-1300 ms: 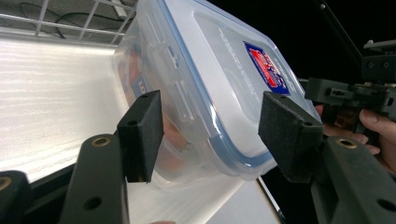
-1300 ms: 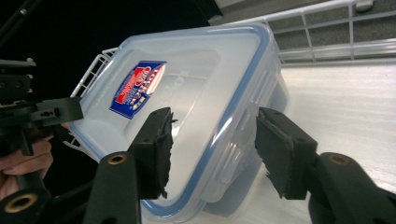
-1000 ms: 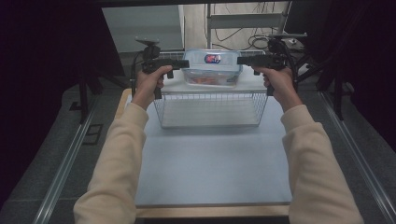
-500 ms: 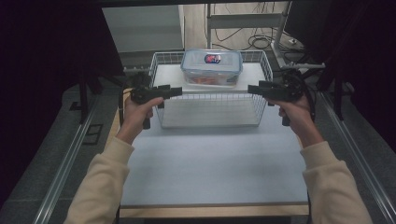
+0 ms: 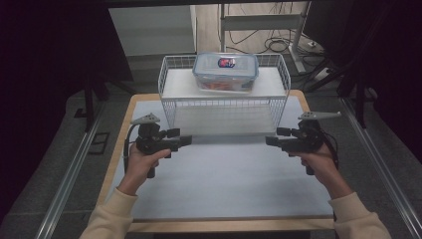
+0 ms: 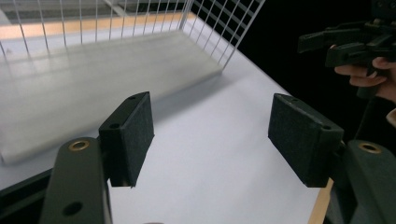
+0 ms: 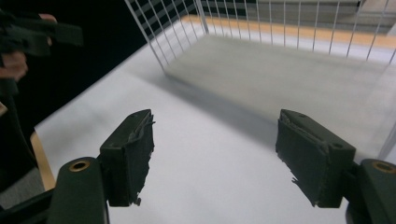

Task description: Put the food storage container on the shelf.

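Observation:
A clear plastic food box with a blue-rimmed lid (image 5: 226,71) rests at the far end inside a white wire basket (image 5: 169,107) at the back of the table. My left gripper (image 5: 188,140) hovers over the white mat, left of centre and in front of the basket, open and empty. My right gripper (image 5: 268,141) mirrors it on the right, also open and empty. The left gripper view shows its pads (image 6: 135,130) wide apart, with the basket's (image 6: 219,32) near corner ahead. The right gripper view shows its pads (image 7: 133,149) apart too, facing the basket (image 7: 159,42).
The white mat (image 5: 224,184) covers a wooden table whose edge (image 5: 117,149) shows at the left. Metal rails (image 5: 69,174) run along both sides on the floor. Cables and a stand (image 5: 293,45) lie beyond the table. Each gripper view shows the other hand (image 6: 369,70) across the mat.
Both grippers have drawn back from the box at the basket's far end towards the person and lowered to the mat, spreading apart. The box stays in the basket.

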Demonstrator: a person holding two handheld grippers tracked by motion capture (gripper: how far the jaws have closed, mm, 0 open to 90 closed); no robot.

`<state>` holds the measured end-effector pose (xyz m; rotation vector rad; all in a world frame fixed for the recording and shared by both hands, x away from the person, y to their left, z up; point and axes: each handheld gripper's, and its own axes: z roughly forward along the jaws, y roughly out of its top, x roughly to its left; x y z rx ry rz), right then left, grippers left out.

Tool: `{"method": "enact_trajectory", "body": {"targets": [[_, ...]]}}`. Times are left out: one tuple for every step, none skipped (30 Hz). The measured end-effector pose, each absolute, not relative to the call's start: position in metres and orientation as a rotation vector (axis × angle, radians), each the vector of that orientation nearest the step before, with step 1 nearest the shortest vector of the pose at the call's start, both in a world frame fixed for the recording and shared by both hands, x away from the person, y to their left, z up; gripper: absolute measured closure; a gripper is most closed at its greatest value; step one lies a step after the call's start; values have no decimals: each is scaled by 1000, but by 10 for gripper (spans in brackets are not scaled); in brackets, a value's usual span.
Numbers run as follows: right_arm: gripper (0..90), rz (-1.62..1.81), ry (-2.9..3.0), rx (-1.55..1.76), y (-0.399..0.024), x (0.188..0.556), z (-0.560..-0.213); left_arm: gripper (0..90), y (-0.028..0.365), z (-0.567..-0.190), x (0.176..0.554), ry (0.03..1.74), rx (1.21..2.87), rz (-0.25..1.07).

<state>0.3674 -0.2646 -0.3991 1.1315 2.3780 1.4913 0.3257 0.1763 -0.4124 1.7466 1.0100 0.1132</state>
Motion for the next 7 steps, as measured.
{"method": "enact_trajectory", "body": {"targets": [[272,1483,2379,1135,-264,366,-401,306,175,-413,325,1009,1753,118],[271,1482,2374,1131,-264,365,-402,306,174,-413,326,1008,1758,121],[269,1492,2367,1123,-264,365,-401,305,174,-412,326,1006,1761,123],[264,1499,2361,1122,-264,365,-400,304,173,-411,326,1004,1765,127],[259,1509,2354,1118,-264,365,-399,303,173,-410,326,1001,1766,130],[251,1517,2346,1110,-263,365,-398,301,173,-410,325,1000,1766,132],[244,1516,2345,1106,-263,364,-398,297,174,-410,325,1003,1765,135]]}}
